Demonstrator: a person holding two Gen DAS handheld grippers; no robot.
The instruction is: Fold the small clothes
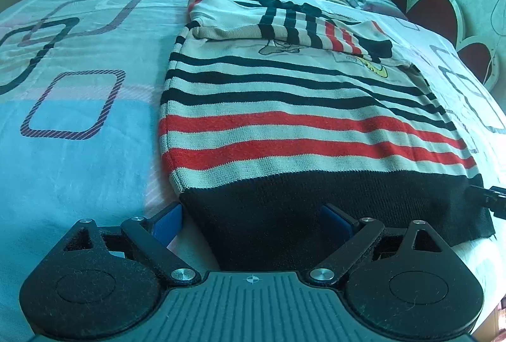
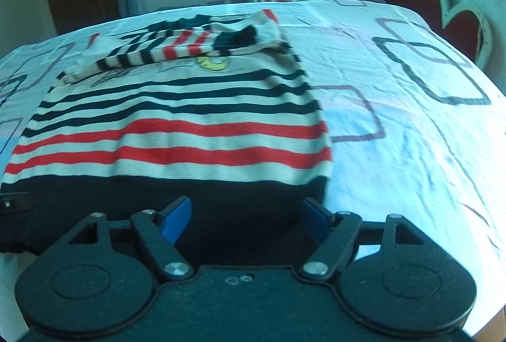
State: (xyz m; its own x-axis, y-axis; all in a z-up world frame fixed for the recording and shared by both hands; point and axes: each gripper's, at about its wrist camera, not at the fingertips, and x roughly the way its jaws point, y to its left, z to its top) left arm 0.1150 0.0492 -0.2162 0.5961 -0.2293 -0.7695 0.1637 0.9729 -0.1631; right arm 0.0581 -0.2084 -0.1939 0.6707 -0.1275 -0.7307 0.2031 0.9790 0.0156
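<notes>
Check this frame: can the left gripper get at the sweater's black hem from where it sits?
Probably yes. The left gripper is open with the black hem of the sweater lying flat between its blue pads, and nothing covers that edge.

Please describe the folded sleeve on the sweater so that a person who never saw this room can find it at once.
On the bed sheet lies a striped sweater, its black hem nearest the cameras. At the far end, the sleeve lies folded across the chest. Its stripes are narrow and run crosswise, while the body's stripes are wide and long.
</notes>
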